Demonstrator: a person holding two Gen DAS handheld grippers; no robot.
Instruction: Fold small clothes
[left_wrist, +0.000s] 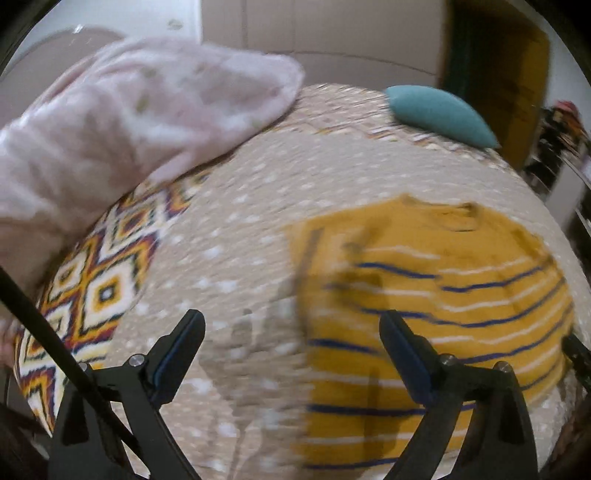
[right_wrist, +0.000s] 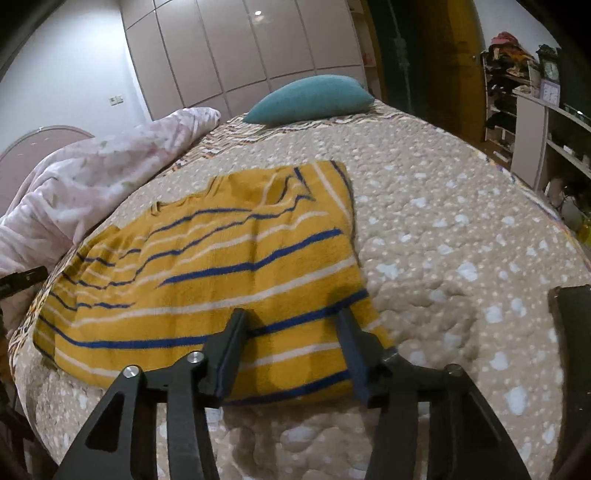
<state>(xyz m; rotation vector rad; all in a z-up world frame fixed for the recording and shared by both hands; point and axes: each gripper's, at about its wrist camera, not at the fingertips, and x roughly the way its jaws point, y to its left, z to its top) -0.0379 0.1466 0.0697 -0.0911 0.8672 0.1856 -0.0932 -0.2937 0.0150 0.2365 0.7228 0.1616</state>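
Right wrist view shows a yellow shirt with blue and white stripes lying spread on the bed, toward the near left part of the beige spotted cover. Its cloth is wrinkled, and one upper corner is turned over near the far edge. The right gripper is low over the shirt's near right corner with its jaws spread apart; both fingers lie over the striped cloth, and whether they touch it cannot be told. No cloth is pinched between them.

Left wrist view is blurred. There the same shirt fills the right half, and the left gripper hangs over the bare cover just beside the shirt's left edge, jaws spread wide, with nothing between them. Its right finger overlaps the shirt in the picture.

A pale pink blanket is bunched along the left side of the bed, well apart from the right gripper. A teal pillow rests at the far end. Behind it stands a wardrobe, and shelves line the right wall.
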